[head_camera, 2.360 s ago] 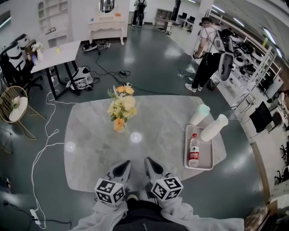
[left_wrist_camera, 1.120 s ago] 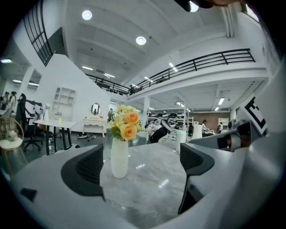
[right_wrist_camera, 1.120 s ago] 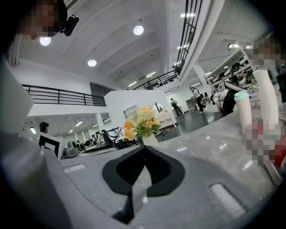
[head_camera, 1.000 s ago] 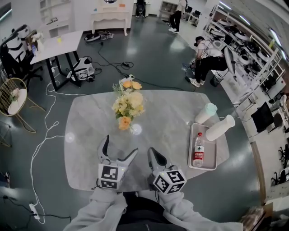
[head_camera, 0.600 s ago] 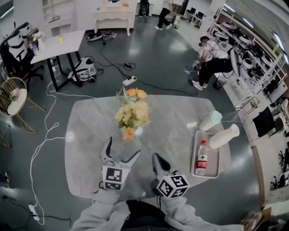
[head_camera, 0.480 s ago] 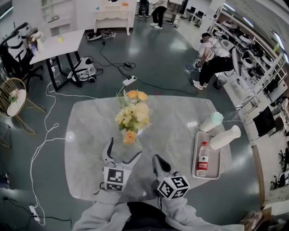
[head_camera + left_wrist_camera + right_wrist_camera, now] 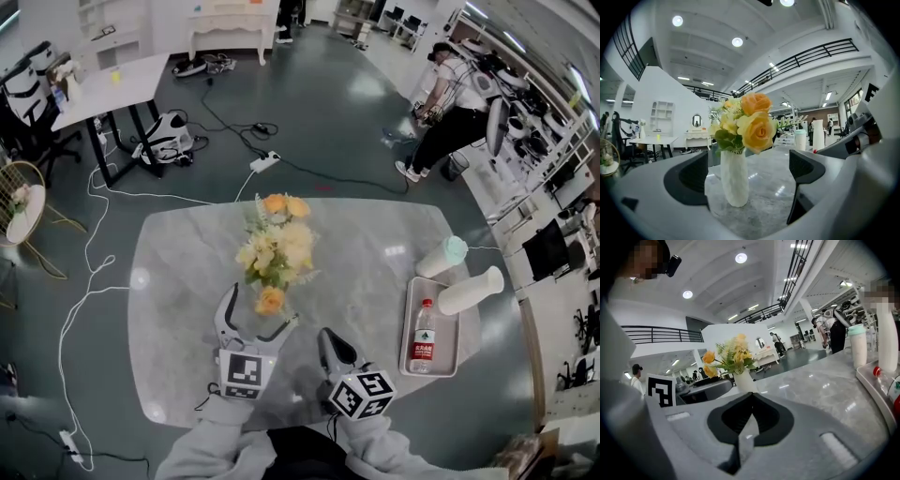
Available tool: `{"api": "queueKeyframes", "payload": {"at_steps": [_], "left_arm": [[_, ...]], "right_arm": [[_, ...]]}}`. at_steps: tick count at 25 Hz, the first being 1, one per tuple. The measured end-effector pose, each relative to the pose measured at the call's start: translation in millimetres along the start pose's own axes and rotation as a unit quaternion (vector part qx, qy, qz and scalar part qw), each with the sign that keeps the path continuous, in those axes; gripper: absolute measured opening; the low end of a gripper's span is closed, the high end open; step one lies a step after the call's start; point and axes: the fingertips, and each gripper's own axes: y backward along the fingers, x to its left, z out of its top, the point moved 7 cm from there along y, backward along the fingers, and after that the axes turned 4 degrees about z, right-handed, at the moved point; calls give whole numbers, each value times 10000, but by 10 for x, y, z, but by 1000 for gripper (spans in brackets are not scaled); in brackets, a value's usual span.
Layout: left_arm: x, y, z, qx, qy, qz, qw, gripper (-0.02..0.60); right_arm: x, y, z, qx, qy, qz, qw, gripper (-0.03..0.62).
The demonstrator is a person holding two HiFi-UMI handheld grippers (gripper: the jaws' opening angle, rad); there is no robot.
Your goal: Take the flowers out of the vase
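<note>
Flowers [image 7: 274, 246] are standing in a white vase [image 7: 734, 180] roughly mid-tabletop [image 7: 187, 281], a bit closer to the far edge than the near one. It's an orange and pale yellow bunch, with the vase upright, so the stems' long axis runs pretty much straight up. Starting from the left, the left claw [image 7: 262, 307] is spread wide and pointed right at the bunch. In its own view the vase sits framed between the two jaws, slightly toward the left one, and doesn't look like it's touching either. From the head view the lowest orange bloom hangs just about over the gap between the jaw tips. So the left claw is clearly the nearer one, with the target dead ahead of it toward the far edge. Next over, the right claw [image 7: 330, 339] is pinched shut with nothing in it. It sits nearer the near edge, and from there the flowers lie ahead and off to its left, well apart. Over at the right edge there's a tray [image 7: 412, 349] with a water bottle [image 7: 423, 336] and two tall cups beside it, nowhere near the action. My guess is the left claw goes for the vase or the stem bundle first. Since everything is vertical, the bunch has to be lifted straight up or the vase tips.
</note>
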Motion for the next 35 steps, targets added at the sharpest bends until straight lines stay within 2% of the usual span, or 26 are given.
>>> {"api": "queueKeyframes", "payload": {"at_steps": [7, 12, 24, 35], "left_arm": [[37, -90, 68, -237, -126, 31, 9996, 522], [74, -199, 71, -250, -202, 85, 9994, 522], [101, -437, 38, -390, -96, 183, 9990, 522], [151, -580, 35, -564, -189, 319, 9977, 522]], "right_arm": [[-38, -64, -14, 91, -3, -44, 9999, -2], [-36, -71, -21, 147, -2, -50, 9999, -2], [-130, -73, -44, 264, 45, -136, 9995, -2], [-206, -52, -62, 360, 40, -193, 9992, -2]]}}
